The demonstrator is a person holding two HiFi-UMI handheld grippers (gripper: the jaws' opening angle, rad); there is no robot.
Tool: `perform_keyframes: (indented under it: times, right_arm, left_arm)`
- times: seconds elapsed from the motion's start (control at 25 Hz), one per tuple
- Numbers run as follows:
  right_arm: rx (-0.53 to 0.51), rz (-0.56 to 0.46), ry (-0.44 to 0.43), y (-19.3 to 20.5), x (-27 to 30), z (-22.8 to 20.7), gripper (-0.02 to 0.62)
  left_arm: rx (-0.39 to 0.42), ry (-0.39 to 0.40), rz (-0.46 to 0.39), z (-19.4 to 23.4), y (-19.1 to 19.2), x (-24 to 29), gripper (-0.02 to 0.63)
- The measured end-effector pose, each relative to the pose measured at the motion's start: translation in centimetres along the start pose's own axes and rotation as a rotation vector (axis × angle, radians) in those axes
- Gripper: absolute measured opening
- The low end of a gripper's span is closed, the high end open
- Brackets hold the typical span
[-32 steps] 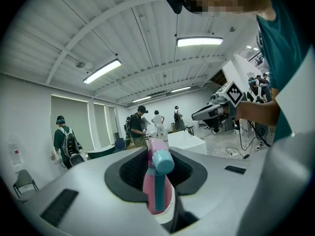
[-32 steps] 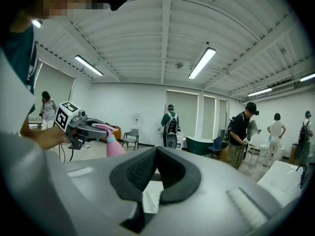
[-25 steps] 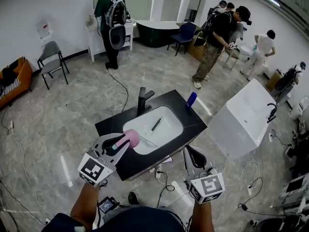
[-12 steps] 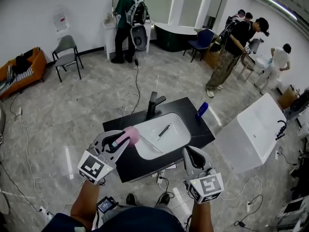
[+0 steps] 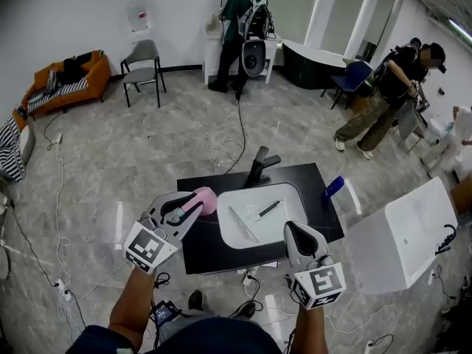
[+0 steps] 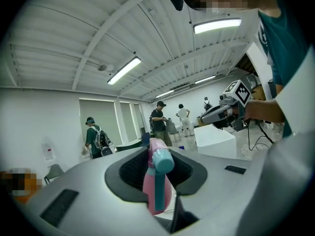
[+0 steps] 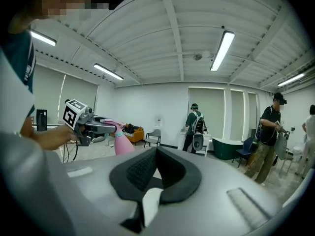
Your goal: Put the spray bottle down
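Note:
A pink spray bottle (image 5: 204, 200) with a teal nozzle (image 6: 162, 162) is clamped in my left gripper (image 5: 183, 208), held in the air over the left edge of the black counter (image 5: 208, 243), just left of the white sink basin (image 5: 247, 231). In the left gripper view the bottle (image 6: 156, 193) stands between the black pads. My right gripper (image 5: 296, 234) hangs at the counter's front right edge, shut with nothing in it. The right gripper view shows its pads (image 7: 140, 168) bare, and the pink bottle (image 7: 121, 144) off to the left.
A black faucet (image 5: 259, 167) stands behind the basin, a dark pen-like thing (image 5: 270, 209) lies in it, and a blue bottle (image 5: 333, 186) sits at the counter's right end. A white tub (image 5: 402, 234) stands to the right. Cables (image 5: 51, 198) trail over the floor; people stand farther back.
The counter and room have slid to the right in the head view as both grippers swung across. The left gripper has kept its hold on the pink bottle; the right stays shut.

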State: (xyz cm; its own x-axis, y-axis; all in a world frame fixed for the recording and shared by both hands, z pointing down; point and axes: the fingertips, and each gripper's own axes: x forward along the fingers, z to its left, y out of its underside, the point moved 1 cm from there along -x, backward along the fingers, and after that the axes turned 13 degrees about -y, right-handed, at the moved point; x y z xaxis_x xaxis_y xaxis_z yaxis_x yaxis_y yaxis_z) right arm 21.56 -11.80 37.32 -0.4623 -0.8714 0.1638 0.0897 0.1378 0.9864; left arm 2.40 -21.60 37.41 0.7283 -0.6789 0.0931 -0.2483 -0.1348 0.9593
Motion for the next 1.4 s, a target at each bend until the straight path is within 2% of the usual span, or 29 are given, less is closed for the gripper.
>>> perform_keyframes:
  times: [0.24,0.68,0.96,1.4]
  right_arm:
    - [-0.001,0.024,-0.077,1.0,1.9,-0.5,0.009]
    - [0.038,0.084,-0.147,4.9,5.5,-0.3,0.009]
    - [0.075,0.139,-0.150,8.0,6.6,-0.6,0.009]
    - [0.120,0.203,-0.145,12.3,8.3,-1.4,0.009]
  left_arm:
    - [-0.023,-0.088,0.038,1.7,1.7,0.5,0.089]
    - [-0.079,-0.178,0.115,5.4,7.4,1.9,0.089]
    - [-0.120,-0.207,0.154,7.9,11.3,4.2,0.089]
    - [-0.172,-0.209,0.223,9.9,18.1,8.7,0.089]
